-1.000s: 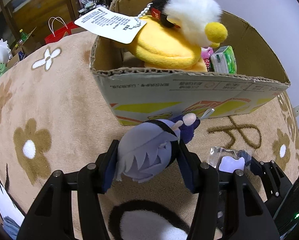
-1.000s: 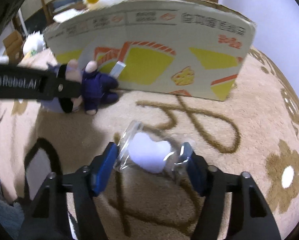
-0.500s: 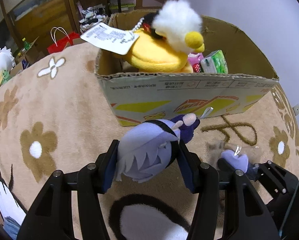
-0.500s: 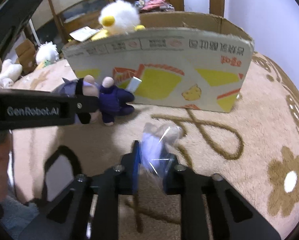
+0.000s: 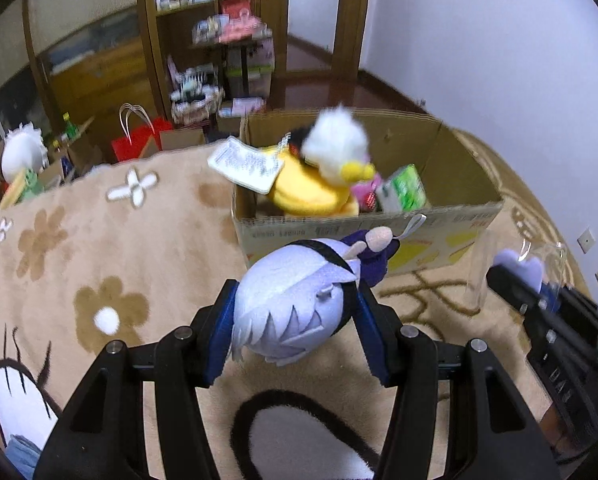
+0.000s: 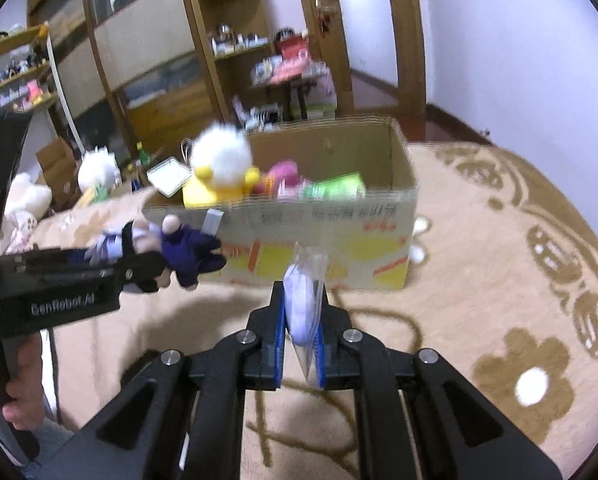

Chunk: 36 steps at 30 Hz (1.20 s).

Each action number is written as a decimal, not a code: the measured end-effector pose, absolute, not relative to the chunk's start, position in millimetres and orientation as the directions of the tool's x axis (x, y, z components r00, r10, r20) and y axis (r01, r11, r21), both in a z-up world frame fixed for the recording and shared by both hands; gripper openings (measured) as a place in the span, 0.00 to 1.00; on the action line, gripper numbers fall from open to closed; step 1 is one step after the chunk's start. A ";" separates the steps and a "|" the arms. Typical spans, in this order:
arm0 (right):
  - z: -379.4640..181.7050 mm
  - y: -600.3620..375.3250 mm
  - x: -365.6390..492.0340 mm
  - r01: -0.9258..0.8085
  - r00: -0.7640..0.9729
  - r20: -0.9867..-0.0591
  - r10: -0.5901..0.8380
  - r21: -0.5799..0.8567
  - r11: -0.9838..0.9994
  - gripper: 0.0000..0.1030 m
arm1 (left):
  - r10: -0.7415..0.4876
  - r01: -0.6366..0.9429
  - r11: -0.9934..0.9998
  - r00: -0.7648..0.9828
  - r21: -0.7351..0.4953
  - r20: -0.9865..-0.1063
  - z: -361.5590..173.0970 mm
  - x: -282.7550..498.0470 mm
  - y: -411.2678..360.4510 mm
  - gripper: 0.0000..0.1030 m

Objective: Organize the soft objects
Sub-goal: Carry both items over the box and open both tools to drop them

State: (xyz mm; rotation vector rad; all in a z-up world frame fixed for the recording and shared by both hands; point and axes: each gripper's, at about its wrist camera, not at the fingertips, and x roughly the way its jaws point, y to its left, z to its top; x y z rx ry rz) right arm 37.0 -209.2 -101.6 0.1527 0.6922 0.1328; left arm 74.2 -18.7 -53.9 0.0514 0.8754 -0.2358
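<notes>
My left gripper [image 5: 297, 304] is shut on a small plush doll [image 5: 295, 300] with a lavender head and dark purple body, held above the carpet in front of the cardboard box [image 5: 439, 224]. It also shows in the right wrist view [image 6: 179, 252]. My right gripper [image 6: 301, 308] is shut on a clear bag holding a pale lavender plush [image 6: 299, 300], lifted off the carpet, near the box's front wall [image 6: 339, 220]; the bag shows in the left wrist view [image 5: 527, 268]. In the box lie a yellow duck plush with a white head [image 5: 319, 176] and a green pack [image 5: 407, 190].
A beige carpet with brown flowers [image 5: 99, 240] covers the floor. Wooden shelves with clutter [image 5: 203, 60] stand behind the box. A red bag [image 5: 135, 144] and white plush toys [image 6: 95, 168] lie at the far left. A white wall [image 5: 499, 40] is at the right.
My right gripper closed on the bagged plush and lifted it off the carpet. Both grippers rose with their loads; the box's inside now shows from above.
</notes>
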 end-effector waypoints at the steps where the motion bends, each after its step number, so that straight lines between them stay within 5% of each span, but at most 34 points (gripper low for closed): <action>1: -96.5 -211.8 35.8 -0.072 0.773 -0.610 0.174 0.188 0.980 0.12 | -0.182 0.226 0.973 0.630 -0.046 -0.755 -50.5 72.1 -19.0 0.53; 10: -61.3 -223.1 34.6 -0.089 0.838 -0.517 0.177 0.190 0.978 0.12 | -0.177 0.231 0.973 0.751 0.002 -0.636 -17.7 62.7 -23.8 0.53; 27: -46.2 -227.9 85.5 -0.113 0.860 -0.476 0.181 0.167 0.979 0.10 | -0.193 0.272 0.961 0.795 0.054 -0.576 -3.3 109.4 -54.0 0.53; 36: -53.5 -236.5 114.2 -0.121 0.845 -0.504 0.181 0.150 0.981 0.10 | -0.243 0.283 0.959 0.759 -0.030 -0.604 -8.8 142.1 -49.0 0.53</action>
